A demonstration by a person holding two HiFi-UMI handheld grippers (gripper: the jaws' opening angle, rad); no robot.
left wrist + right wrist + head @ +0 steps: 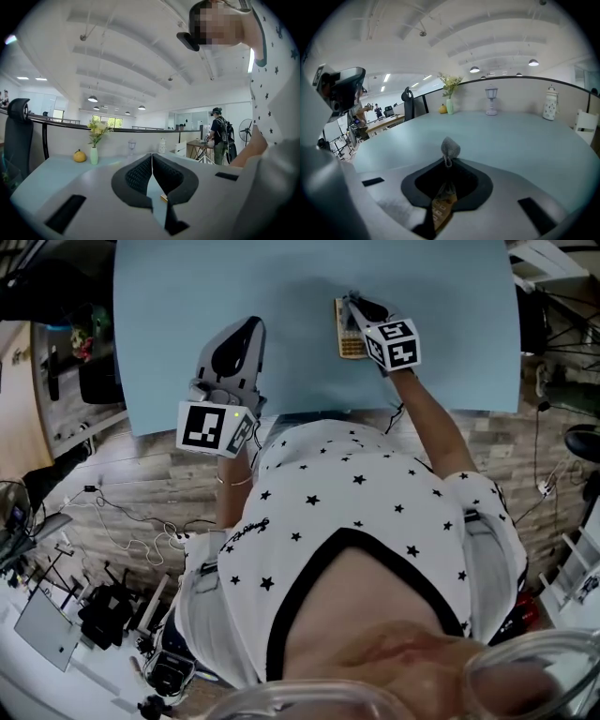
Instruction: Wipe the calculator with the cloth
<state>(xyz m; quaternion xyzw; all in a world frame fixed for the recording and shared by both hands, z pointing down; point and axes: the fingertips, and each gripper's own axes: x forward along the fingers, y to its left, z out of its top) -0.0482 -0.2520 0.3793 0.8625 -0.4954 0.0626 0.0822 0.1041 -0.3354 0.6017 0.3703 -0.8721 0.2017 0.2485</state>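
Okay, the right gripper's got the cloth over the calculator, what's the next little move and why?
Probably press the right gripper down and drag the cloth along the calculator. Its jaws are shut on the grey cloth, and the calculator lies right beneath them on the blue table. The left gripper sits apart, shut and empty.

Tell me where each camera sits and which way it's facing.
Head view: on the head, looking down at the table; torso, left gripper, right gripper show.
Left gripper view: rides it, faces across table to a vase; fingers shut, empty.
Right gripper view: rides it, faces same vase; fingers shut on cloth, calculator below.
Shared: vase, table.
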